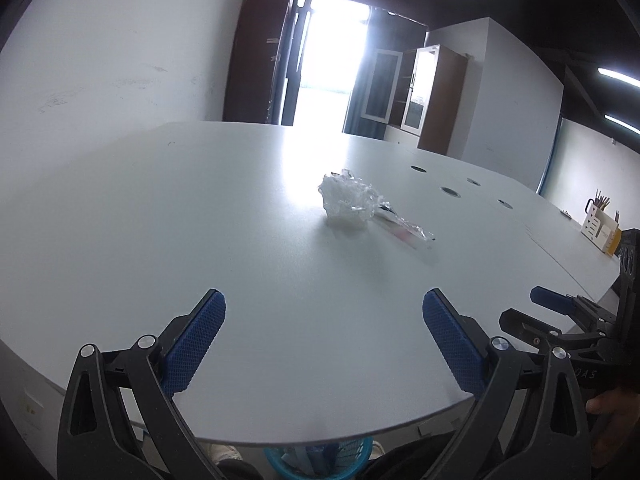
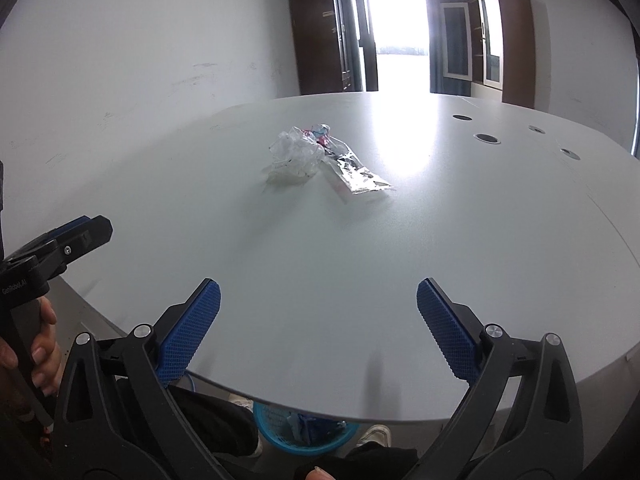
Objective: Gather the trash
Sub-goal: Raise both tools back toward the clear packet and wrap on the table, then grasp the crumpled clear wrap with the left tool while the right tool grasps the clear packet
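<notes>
Both pairs of tongs, left gripper (image 1: 324, 312) and right gripper (image 2: 318, 300), gape wide and empty over the near edge of the grey table (image 1: 160, 220). Crumpled clear plastic wrap (image 1: 347, 199) sits mid-table, touching a silver foil wrapper (image 2: 360, 178). Only the left view catches the white pen holder (image 1: 598, 226) far right. A blue basket (image 2: 304, 436) sits below.

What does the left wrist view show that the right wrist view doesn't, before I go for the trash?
Only the left wrist view shows the white pencil holder at the table's far right edge. Only the right wrist view shows red and blue scraps behind the crumpled clear plastic. Both show that plastic, the foil wrapper beside it, the grey table, the blue basket below its near edge, and both tools open: left tool, right tool.
</notes>
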A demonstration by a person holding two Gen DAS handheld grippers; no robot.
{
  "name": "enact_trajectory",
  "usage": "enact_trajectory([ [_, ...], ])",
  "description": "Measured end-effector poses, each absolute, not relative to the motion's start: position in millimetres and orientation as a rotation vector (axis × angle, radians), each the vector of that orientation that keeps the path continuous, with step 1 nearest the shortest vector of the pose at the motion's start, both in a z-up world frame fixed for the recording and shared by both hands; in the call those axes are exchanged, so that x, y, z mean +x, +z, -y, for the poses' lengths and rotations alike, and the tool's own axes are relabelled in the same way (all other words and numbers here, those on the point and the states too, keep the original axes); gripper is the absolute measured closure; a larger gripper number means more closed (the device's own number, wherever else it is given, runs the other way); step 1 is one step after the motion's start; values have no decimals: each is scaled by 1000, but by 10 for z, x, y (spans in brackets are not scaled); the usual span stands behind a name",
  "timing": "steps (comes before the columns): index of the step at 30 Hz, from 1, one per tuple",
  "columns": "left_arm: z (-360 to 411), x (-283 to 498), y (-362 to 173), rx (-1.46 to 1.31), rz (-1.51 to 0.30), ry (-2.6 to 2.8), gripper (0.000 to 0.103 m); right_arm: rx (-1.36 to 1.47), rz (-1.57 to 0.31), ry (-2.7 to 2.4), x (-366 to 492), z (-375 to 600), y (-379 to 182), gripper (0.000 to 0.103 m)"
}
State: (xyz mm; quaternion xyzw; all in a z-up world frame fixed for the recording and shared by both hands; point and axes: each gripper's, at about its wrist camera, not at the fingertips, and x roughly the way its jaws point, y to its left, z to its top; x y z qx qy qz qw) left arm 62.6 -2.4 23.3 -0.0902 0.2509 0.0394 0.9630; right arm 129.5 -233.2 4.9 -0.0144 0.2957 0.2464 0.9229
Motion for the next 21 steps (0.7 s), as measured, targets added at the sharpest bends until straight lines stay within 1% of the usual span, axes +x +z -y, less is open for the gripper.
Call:
enact_trajectory([
  [5, -48, 896, 293, -169, -557, 70, 6, -46, -621, 499, 1595, 2290, 168, 9],
  [10, -95, 1104, 413, -191, -529, 41, 6, -94, -638, 522, 1875, 2147, 256, 9],
  [21, -173, 1975, 521, -189, -641, 48, 6, -168, -773, 519, 2701, 1886, 175, 10],
])
